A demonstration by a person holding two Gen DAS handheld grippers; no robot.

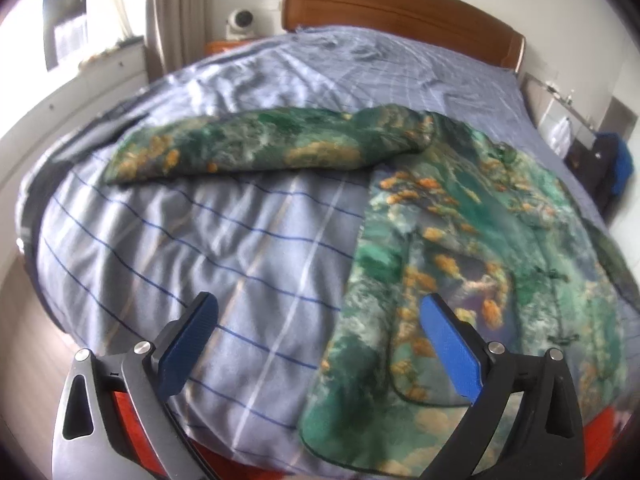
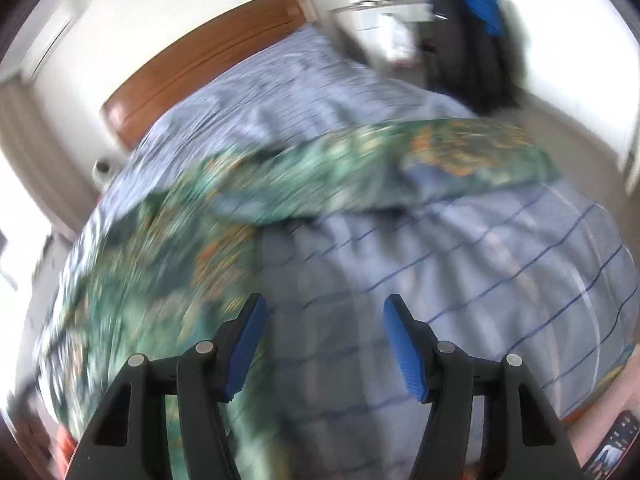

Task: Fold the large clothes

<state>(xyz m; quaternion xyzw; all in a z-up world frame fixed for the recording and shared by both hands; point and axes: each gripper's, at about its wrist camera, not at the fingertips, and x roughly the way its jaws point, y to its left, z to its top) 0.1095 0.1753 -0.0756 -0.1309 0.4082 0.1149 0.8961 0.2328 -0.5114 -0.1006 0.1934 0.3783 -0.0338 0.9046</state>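
One robe (image 1: 460, 240) — lengthwise down bed (image 1: 200, 240), sleeve (image 1: 240, 148) sideways.

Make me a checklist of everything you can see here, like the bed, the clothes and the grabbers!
Surface: bed with striped blue sheet, wrinkled.
Job's things: green flowery robe spread flat, one sleeve stretched sideways, not yet folded.
Clutter: nothing seen on the bed.
Grippers: left gripper open, holding nothing; right gripper open, holding nothing.
Cables: nothing seen.
Surroundings: wooden headboard, curtain, dark bag with blue cloth.
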